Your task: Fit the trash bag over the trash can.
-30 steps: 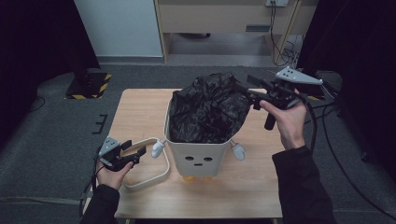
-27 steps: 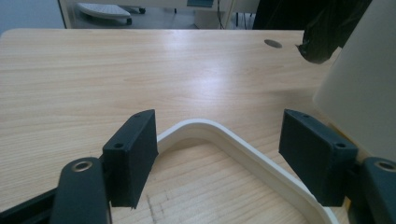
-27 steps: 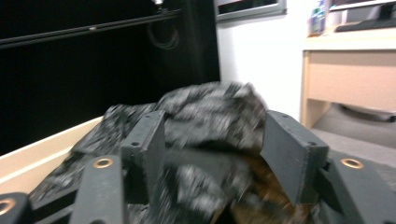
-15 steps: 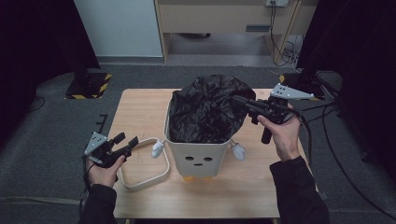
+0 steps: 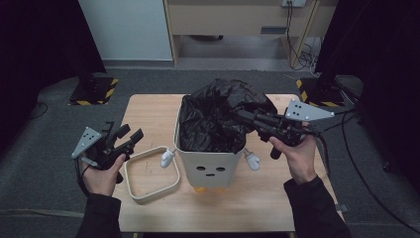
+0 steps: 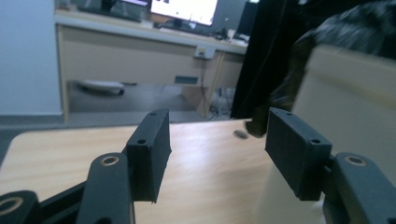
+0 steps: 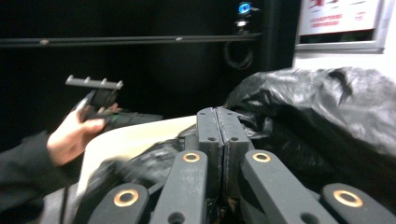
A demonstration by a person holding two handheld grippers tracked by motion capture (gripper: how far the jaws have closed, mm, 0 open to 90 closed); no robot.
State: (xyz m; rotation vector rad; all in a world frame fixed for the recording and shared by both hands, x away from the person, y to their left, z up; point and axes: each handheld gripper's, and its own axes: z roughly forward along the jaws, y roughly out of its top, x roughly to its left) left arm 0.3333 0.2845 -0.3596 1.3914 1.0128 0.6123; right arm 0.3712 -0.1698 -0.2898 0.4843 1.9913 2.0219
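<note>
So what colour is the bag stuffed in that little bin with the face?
Black and glossy; the bag shows best in the high view.

A crumpled black plastic bin bag (image 5: pixel 220 116) billows above the rim of a cream square waste bin (image 5: pixel 210 166) with a printed face and 2 small white arms, standing upright mid-table. A cream square ring lid (image 5: pixel 151 173) lies flat just beside the bin's left.

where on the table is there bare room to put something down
Bare wood lies along the back edge of the table, behind the bin, and across the front right corner. The front left is crowded by the cream ring beside the bin.
</note>
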